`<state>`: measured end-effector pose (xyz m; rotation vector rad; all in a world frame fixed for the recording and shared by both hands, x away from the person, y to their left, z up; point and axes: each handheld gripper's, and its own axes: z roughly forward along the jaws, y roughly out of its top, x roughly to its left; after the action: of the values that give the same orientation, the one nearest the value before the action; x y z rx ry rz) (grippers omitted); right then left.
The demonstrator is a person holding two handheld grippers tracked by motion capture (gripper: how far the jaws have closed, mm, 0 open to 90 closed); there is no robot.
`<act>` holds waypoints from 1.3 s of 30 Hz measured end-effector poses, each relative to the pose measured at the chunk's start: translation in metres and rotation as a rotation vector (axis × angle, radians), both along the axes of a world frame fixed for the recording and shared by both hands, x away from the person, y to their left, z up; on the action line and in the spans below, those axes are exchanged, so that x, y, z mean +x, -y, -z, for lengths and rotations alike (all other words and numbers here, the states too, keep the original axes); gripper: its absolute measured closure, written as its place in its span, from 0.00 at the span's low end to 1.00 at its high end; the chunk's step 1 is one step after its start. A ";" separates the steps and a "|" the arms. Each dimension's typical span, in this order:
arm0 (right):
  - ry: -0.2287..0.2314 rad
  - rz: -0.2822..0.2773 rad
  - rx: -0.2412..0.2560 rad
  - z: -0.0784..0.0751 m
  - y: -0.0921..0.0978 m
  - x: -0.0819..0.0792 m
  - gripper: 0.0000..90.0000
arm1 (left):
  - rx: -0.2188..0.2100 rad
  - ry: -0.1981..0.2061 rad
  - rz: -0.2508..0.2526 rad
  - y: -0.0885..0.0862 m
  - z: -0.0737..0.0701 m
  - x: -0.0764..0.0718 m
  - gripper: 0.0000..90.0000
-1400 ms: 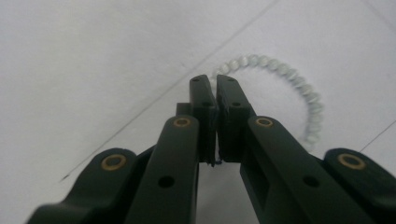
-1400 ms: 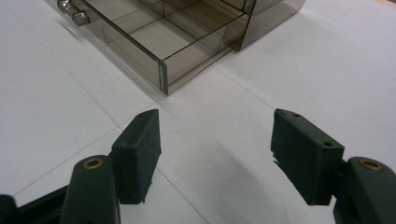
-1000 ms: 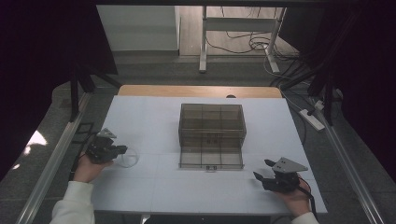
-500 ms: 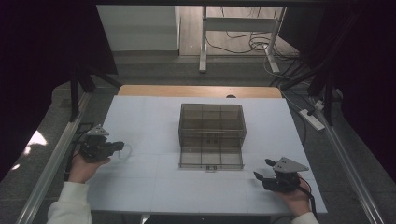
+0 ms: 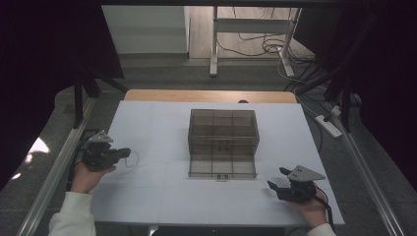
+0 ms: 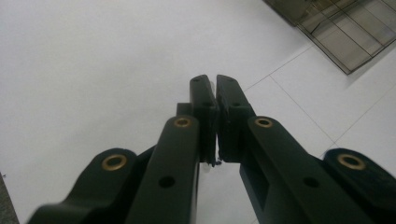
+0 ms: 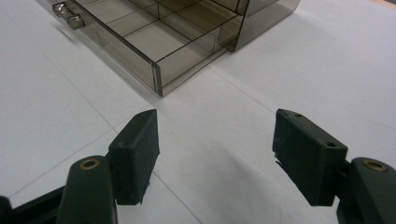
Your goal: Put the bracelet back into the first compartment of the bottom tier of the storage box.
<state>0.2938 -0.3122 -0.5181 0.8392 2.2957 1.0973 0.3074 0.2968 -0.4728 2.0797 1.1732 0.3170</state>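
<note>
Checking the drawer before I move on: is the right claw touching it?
Apart. In the right gripper view the open right claw hangs short of the drawer, with bare white table between its tips and the drawer's near corner.

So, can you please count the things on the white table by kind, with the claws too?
claws: 2 (left claw shut, right claw open)
pale thin thing pinched in the left one: 1
smoky clear drawer box, drawer pulled out: 1
Total: 4
</note>
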 end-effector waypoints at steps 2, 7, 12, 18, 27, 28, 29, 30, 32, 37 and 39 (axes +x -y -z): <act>0.001 0.001 0.002 0.000 0.000 0.000 0.35 | -0.017 0.002 0.005 0.001 -0.001 0.000 0.96; 0.001 0.003 0.001 0.000 0.000 0.000 0.35 | -0.031 0.014 0.018 0.002 -0.005 -0.002 0.96; -0.001 0.004 0.002 0.000 0.000 0.000 0.35 | -0.036 0.025 0.018 0.005 -0.007 -0.003 0.96; -0.001 0.005 0.001 0.000 0.000 0.000 0.35 | -0.053 0.043 0.023 0.007 -0.011 -0.004 0.96; -0.002 0.006 -0.001 0.001 0.000 0.001 0.35 | -0.069 0.075 0.024 0.014 -0.017 -0.005 0.96; -0.002 0.006 -0.001 0.001 0.000 0.001 0.35 | -0.070 0.079 0.025 0.015 -0.018 -0.005 0.96; -0.001 0.005 -0.003 0.001 0.000 0.001 0.35 | -0.069 0.084 0.028 0.017 -0.020 -0.006 0.96; -0.001 0.006 -0.003 0.001 0.000 0.001 0.35 | -0.070 0.089 0.030 0.018 -0.021 -0.006 0.96; -0.002 0.008 0.002 0.001 0.001 0.001 0.35 | -0.075 0.097 0.036 0.020 -0.023 -0.006 0.96; 0.000 0.008 0.000 0.001 0.001 0.001 0.35 | -0.086 0.118 0.042 0.024 -0.028 -0.007 0.96; 0.000 0.008 0.001 0.001 0.001 0.001 0.35 | -0.092 0.125 0.046 0.026 -0.029 -0.008 0.96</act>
<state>0.2951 -0.3128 -0.5189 0.8478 2.2905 1.0946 0.2994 0.2709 -0.4435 1.9742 1.0452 0.3593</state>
